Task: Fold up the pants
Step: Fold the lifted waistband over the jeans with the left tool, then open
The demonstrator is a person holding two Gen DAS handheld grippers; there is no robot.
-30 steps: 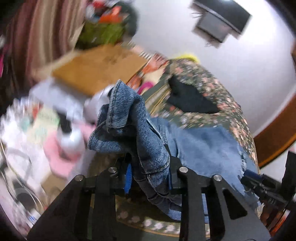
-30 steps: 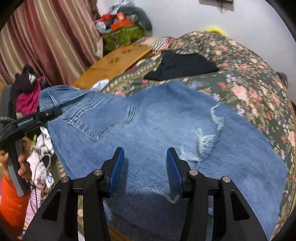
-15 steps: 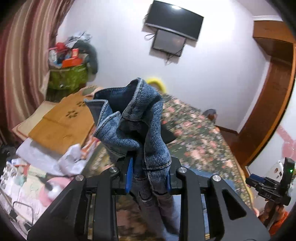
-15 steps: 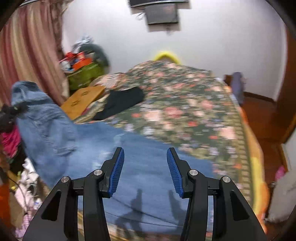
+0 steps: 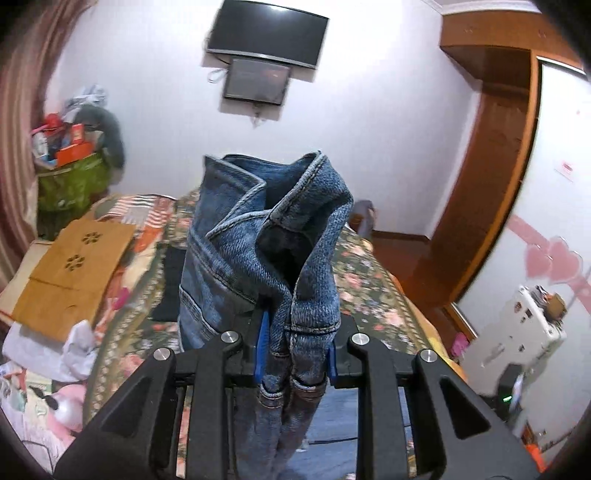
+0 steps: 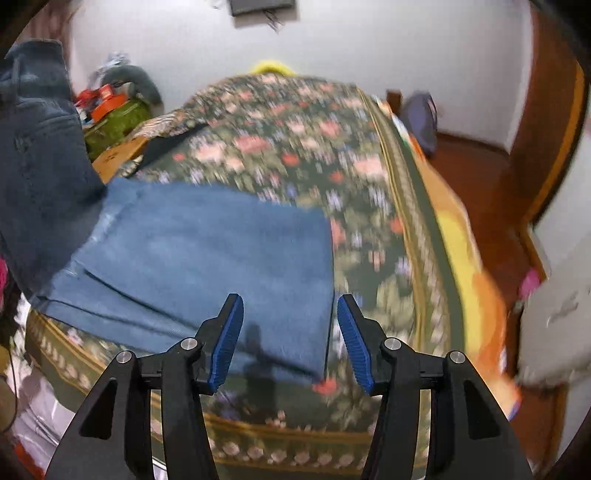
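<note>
Jeans (image 6: 207, 254) on floral bedspread (image 6: 369, 192), wall television (image 5: 267, 31), wooden door (image 5: 491, 162)

White walls (image 5: 388, 110), wall-mounted television (image 5: 267, 33), floral-covered bed (image 6: 295, 140), striped curtain (image 5: 22, 122) at left, wooden door frame (image 5: 491, 177), reddish-brown floor (image 6: 476, 166).

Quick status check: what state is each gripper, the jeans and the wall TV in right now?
left gripper: shut on the jeans' bunched waistband.
right gripper: open, holding nothing, above the bed's near edge.
jeans: waist end lifted, legs lying flat on the bed.
TV: screen dark.
</note>
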